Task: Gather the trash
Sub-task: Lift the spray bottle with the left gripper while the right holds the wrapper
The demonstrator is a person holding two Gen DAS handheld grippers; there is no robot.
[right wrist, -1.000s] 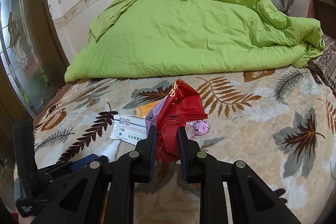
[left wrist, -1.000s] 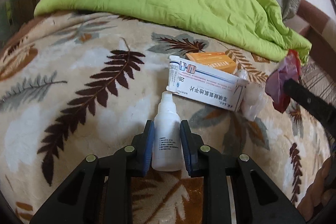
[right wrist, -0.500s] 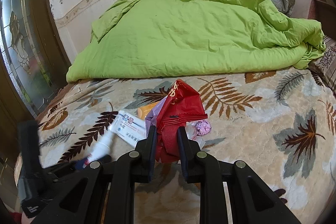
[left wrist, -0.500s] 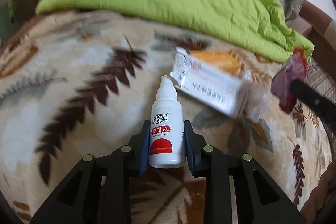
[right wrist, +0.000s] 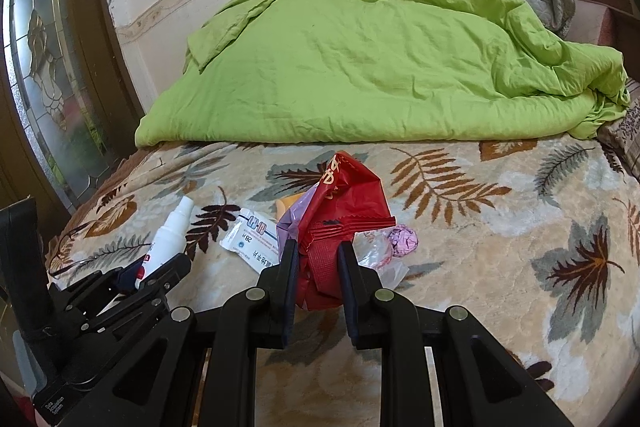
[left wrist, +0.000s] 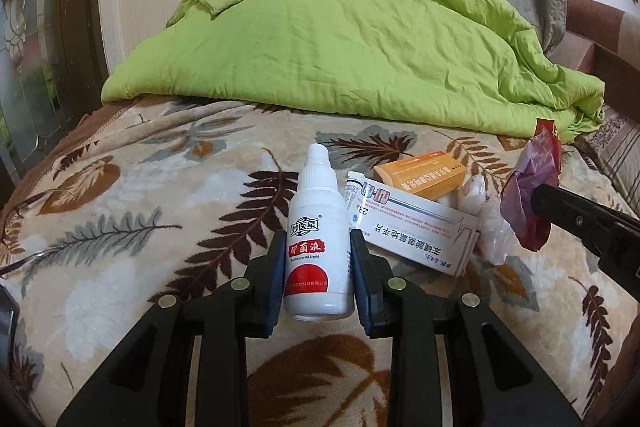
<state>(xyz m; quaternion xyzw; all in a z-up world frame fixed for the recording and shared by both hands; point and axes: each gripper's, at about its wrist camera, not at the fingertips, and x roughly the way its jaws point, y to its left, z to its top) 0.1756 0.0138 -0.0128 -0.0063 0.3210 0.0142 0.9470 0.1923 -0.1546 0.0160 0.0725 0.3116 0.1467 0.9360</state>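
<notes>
The white bottle (left wrist: 318,239) is pinched upright by the left gripper (left wrist: 318,269) above the leaf-patterned blanket (left wrist: 140,187); the red wrapper (right wrist: 340,227) is clamped in the right gripper (right wrist: 318,267).

The bottle (left wrist: 318,239) looks like smooth white plastic with a faint sheen, clamped between matt black plastic gripper fingers (left wrist: 272,287) with silvery metal rivets. The red wrapper (right wrist: 340,223) is crinkled, glossy film, the white box (left wrist: 416,231) and orange box (left wrist: 420,175) are smooth printed card. The leaf-print blanket (left wrist: 160,211) is plush, fuzzy cloth, and the green quilt (left wrist: 340,47) is matt, wrinkled fabric.
</notes>
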